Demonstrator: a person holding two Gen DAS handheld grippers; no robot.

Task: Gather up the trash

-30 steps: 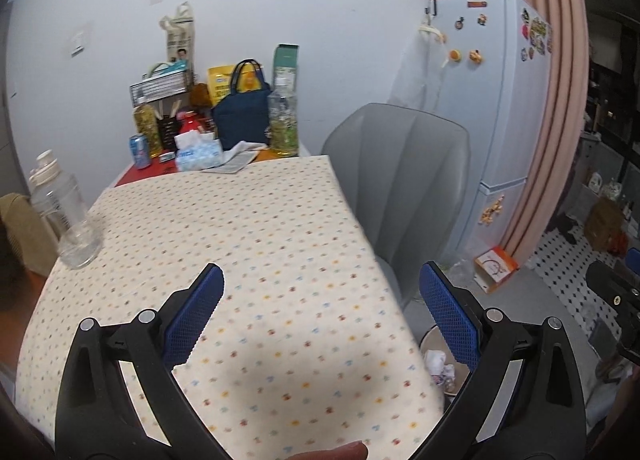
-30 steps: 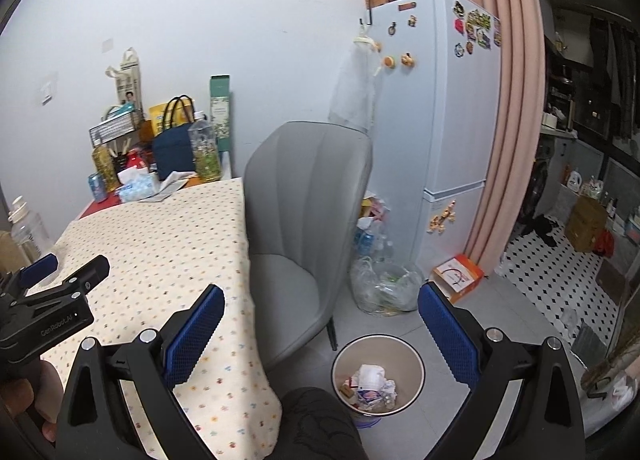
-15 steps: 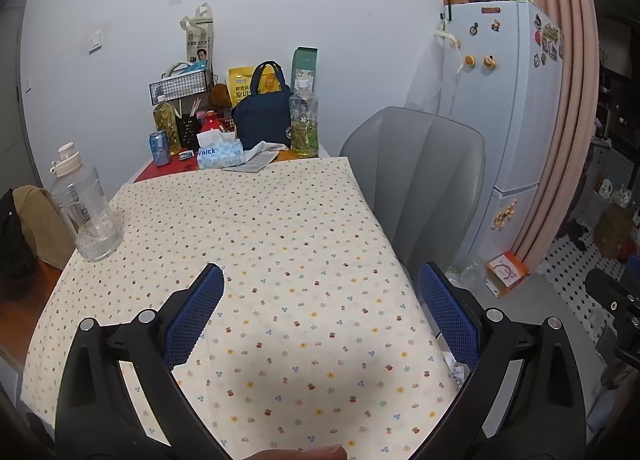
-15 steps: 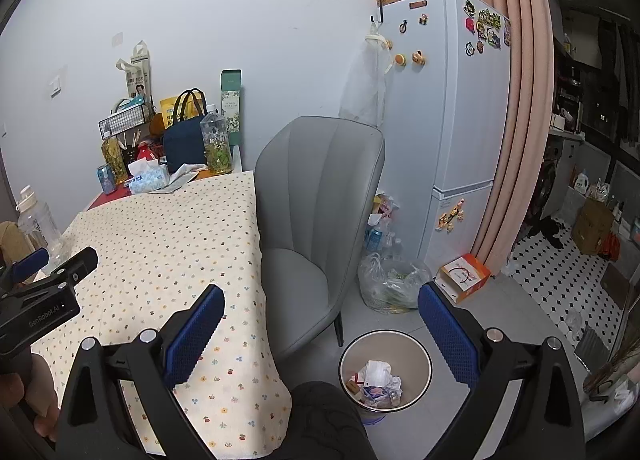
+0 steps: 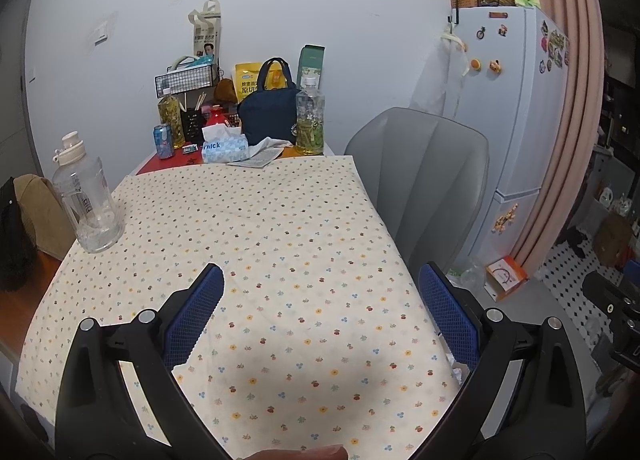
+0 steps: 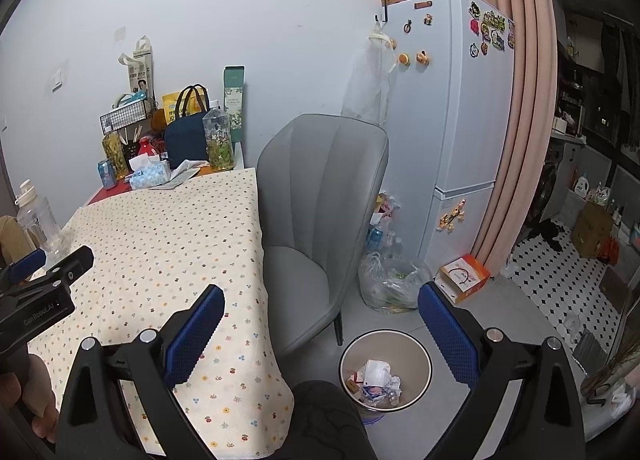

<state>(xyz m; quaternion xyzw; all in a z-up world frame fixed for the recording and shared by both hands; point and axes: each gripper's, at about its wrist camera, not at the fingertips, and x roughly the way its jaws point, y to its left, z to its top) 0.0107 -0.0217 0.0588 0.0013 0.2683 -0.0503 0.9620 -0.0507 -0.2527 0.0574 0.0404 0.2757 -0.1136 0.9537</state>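
Observation:
My left gripper [image 5: 320, 292] is open and empty, held above the near part of the table with the dotted cloth [image 5: 280, 244]. My right gripper [image 6: 320, 304] is open and empty, off the table's right edge, above the floor. A round waste bin [image 6: 348, 356] with crumpled paper and wrappers [image 6: 376, 378] inside stands on the floor below it. The left gripper shows at the left edge of the right wrist view [image 6: 44, 276]. I see no loose trash on the cloth.
A clear water bottle [image 5: 86, 200] stands at the table's left edge. A can, tissue box [image 5: 224, 148], blue bag, green-tea bottle [image 5: 310, 120] and rack crowd the far end. A grey chair [image 6: 320, 196], a plastic bag [image 6: 394, 280], an orange box and a fridge [image 6: 460, 112] stand to the right.
Both views have drawn back and lifted a little, so the table and bin look smaller and farther. Both grippers stay open and empty.

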